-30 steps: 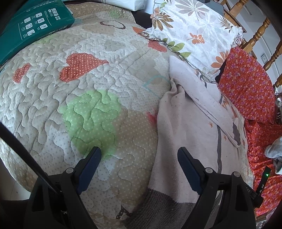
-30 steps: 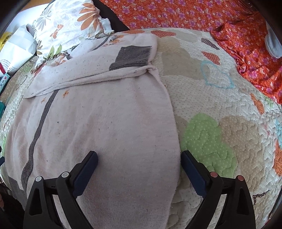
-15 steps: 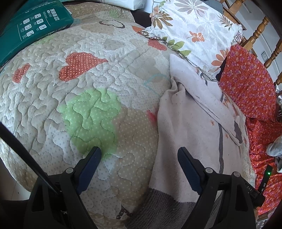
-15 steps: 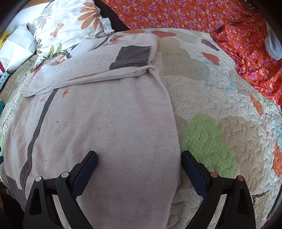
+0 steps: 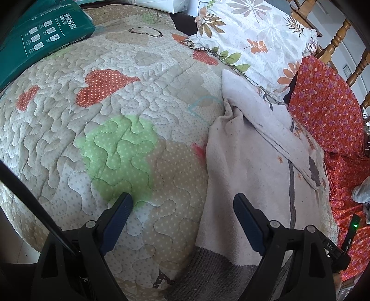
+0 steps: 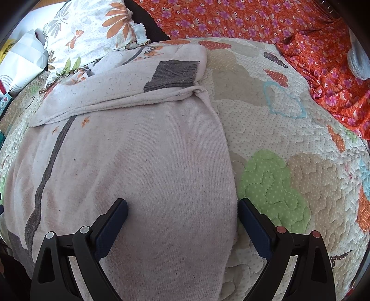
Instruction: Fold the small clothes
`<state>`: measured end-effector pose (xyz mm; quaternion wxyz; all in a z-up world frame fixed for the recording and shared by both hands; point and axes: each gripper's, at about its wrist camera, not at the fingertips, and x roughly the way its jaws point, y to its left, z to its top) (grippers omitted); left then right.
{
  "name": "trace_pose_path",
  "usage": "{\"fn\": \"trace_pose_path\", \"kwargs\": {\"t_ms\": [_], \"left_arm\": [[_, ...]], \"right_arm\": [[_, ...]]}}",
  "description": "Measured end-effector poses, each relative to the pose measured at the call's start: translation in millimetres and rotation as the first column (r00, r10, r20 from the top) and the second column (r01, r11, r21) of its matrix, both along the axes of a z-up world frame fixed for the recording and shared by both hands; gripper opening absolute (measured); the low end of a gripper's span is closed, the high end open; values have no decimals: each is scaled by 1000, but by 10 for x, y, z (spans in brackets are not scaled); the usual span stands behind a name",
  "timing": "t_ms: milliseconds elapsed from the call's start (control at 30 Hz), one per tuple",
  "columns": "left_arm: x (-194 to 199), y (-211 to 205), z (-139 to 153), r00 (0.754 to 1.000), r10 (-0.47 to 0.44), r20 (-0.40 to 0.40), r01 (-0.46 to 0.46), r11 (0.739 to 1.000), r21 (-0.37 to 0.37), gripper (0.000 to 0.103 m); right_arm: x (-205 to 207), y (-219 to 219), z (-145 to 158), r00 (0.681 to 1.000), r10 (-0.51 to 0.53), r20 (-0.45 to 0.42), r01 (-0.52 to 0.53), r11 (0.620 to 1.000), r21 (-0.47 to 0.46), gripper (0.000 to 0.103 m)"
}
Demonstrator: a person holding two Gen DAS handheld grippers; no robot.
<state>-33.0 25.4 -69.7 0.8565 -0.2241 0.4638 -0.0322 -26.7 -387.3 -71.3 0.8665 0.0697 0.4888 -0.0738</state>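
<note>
**Pale pink knit garment spread on quilted bed, both grippers open above it**

Pale pink, finely ribbed knit garment (image 6: 148,166) with grey trim, spread flat across a quilted patchwork bedspread (image 5: 97,129) of beige dotted fabric stitched in wavy meander lines, with green, orange and outlined heart patches. Far end folded over itself into a soft, rumpled band, with a sleeve (image 6: 129,90) ending in a dark grey ribbed cuff (image 6: 173,75) lying across the top. Thin grey stripe (image 6: 50,152) running lengthwise near one edge; small orange motifs and dark lint specks scattered over the nap. Wide grey ribbed hem (image 5: 208,271) at the near end, seen from the left wrist.

Left gripper (image 5: 182,203): dark blue textured fingers (image 5: 118,217) spread wide, holding nothing, straddling the garment's side edge, one over quilt, one over knit. Right gripper (image 6: 182,208): fingers (image 6: 111,227) likewise spread wide and empty, straddling the opposite edge.

Beyond the garment: white pillow with orange and brown leaf print (image 5: 252,39), crinkled orange floral cloth (image 6: 249,20), glossy teal plastic package (image 5: 44,37), turned wooden bed posts (image 5: 335,44).
</note>
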Motion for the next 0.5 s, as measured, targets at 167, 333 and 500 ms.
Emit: {"fn": "trace_pose_path", "kwargs": {"t_ms": [167, 333, 500], "left_arm": [[5, 112, 15, 1000, 17, 0, -17, 997, -73, 88], [-8, 277, 21, 998, 59, 2, -58, 981, -186, 88], [-40, 346, -7, 999, 45, -8, -46, 966, -254, 88]], "right_arm": [[-44, -119, 97, 999, -39, 23, 37, 995, 89, 97], [-255, -671, 280, 975, -200, 98, 156, 927, 341, 96], [-424, -930, 273, 964, -246, 97, 185, 890, 416, 82]]}}
